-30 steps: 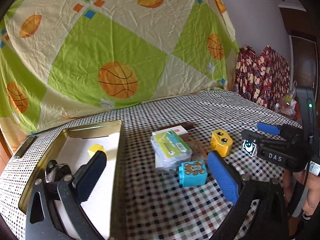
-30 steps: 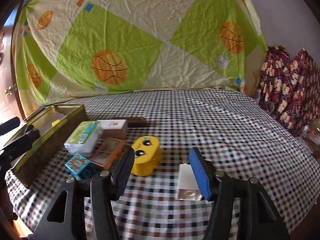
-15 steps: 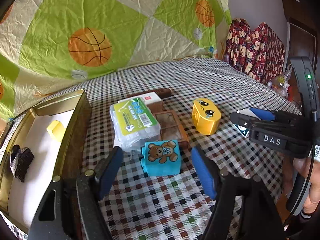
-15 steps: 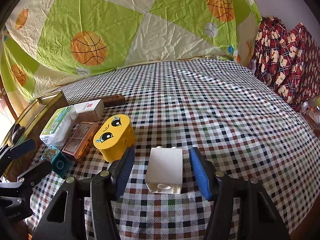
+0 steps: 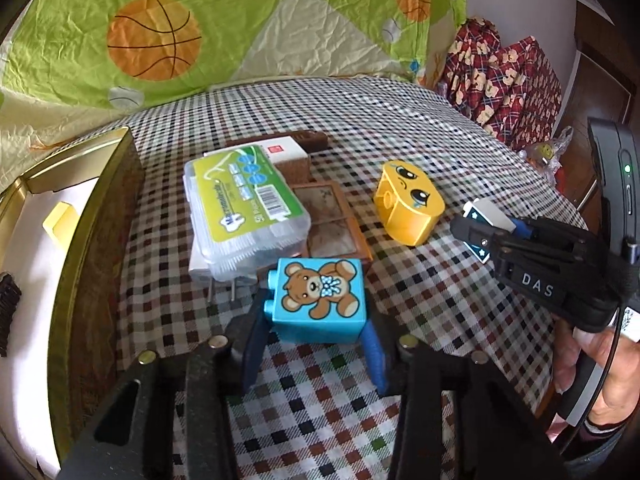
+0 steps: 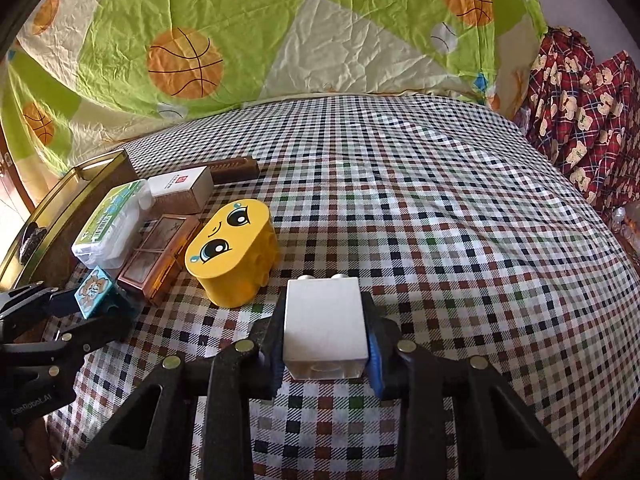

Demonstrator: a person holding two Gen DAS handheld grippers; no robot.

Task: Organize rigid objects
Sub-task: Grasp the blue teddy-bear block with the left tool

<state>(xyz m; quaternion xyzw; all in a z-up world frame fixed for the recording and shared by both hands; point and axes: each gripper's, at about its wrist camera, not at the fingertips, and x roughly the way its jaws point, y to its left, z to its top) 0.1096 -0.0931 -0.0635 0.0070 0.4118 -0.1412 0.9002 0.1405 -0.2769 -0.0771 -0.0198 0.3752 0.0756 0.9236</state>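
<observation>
A blue block with a teddy bear picture (image 5: 320,292) lies on the checked tablecloth. My left gripper (image 5: 314,318) has a blue pad against each of its sides, and the jaws are closing on it. In the right wrist view a white block (image 6: 324,312) sits between the pads of my right gripper (image 6: 325,334). Those jaws are closing too and press on both of its sides. A yellow block with a cartoon face (image 6: 232,256) rests just left of the white one. From the left wrist view, the right gripper (image 5: 480,236) is at the far right.
An open gold tin (image 5: 100,240) stands at the left, with a small yellow block (image 5: 60,220) and a black item (image 5: 8,304) inside. Beside it lie a clear box with a green label (image 5: 244,208), a brown compact (image 5: 332,220), a white carton (image 5: 286,152) and a brown bar (image 5: 308,140). A person's hand (image 5: 592,348) holds the right gripper.
Both grippers dropped toward the table and tilted down. The left jaws narrowed from wide open onto the teddy block. The right jaws moved over the white block and closed on it.
</observation>
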